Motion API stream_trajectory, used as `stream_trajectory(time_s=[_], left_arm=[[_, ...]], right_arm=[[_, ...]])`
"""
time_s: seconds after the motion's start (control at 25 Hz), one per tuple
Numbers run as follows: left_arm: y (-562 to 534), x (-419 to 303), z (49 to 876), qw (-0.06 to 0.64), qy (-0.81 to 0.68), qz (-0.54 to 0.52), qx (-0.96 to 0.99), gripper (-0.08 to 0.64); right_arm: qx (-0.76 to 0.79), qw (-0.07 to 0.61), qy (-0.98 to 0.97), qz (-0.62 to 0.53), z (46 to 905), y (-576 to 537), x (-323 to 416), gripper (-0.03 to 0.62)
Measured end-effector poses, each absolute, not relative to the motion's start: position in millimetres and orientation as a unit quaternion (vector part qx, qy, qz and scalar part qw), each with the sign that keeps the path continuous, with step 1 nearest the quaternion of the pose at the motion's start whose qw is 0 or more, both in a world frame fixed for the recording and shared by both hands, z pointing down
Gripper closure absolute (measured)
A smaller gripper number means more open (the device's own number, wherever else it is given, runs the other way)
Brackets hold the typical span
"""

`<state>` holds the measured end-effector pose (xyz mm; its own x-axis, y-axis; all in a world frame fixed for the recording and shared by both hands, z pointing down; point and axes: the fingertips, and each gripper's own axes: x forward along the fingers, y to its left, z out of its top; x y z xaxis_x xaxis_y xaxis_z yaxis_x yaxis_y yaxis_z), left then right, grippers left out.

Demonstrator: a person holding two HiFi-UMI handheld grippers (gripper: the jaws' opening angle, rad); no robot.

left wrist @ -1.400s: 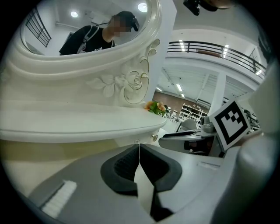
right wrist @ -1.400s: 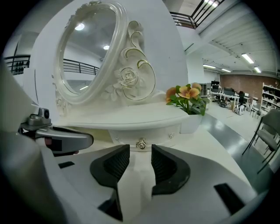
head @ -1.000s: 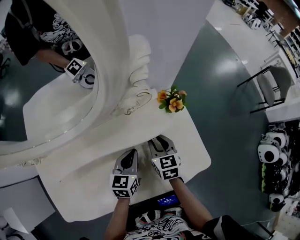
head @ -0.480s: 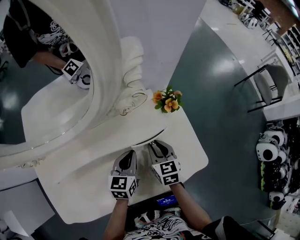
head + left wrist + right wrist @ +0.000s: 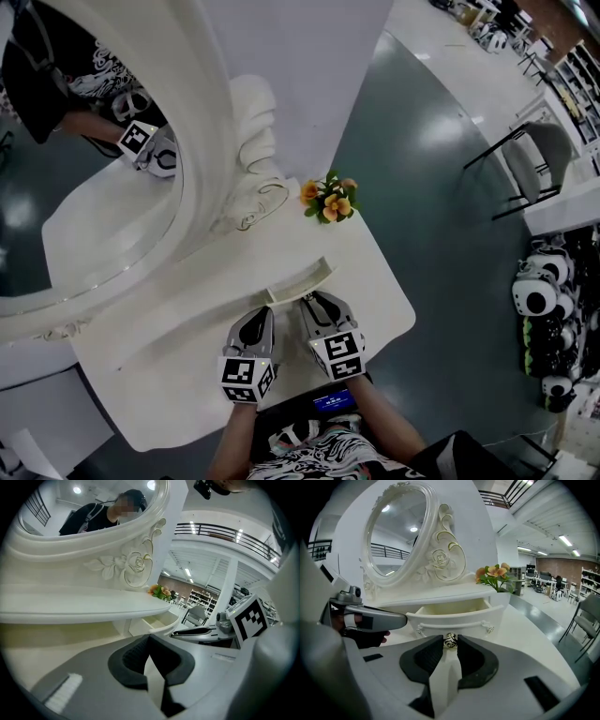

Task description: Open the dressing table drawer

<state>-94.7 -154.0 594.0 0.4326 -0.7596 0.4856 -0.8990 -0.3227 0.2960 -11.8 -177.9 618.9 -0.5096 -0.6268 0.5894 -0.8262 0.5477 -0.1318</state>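
Observation:
The white dressing table [image 5: 187, 361] has a small curved drawer [image 5: 302, 280] pulled partly out from under its top. In the right gripper view the drawer front [image 5: 454, 619] shows a pale, empty inside and a round metal knob [image 5: 450, 640]. My right gripper [image 5: 450, 642] is shut on that knob; in the head view it [image 5: 314, 302] reaches to the drawer front. My left gripper [image 5: 255, 321] rests just left of it over the table's front edge. Its pads [image 5: 133, 656] meet with nothing between them.
A large oval mirror [image 5: 94, 197] in a carved white frame stands on the table's far left. A small bunch of orange flowers [image 5: 328, 200] sits behind the drawer. Dark floor lies to the right, with a chair [image 5: 536, 169] and white tables beyond.
The drawer has slid out toward me, from closed to partly open, as my right gripper drew back with the knob. My left gripper stayed in place.

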Motion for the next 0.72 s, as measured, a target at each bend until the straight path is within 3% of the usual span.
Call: stream_trajectory(time_s=[0.72], left_arm=[[-142, -93, 578, 0.243, -0.506, 0.119, 0.819, 0.558]], right_arm=[[0.464, 0.26, -0.826, 0.188, 609, -153, 10, 0.476]])
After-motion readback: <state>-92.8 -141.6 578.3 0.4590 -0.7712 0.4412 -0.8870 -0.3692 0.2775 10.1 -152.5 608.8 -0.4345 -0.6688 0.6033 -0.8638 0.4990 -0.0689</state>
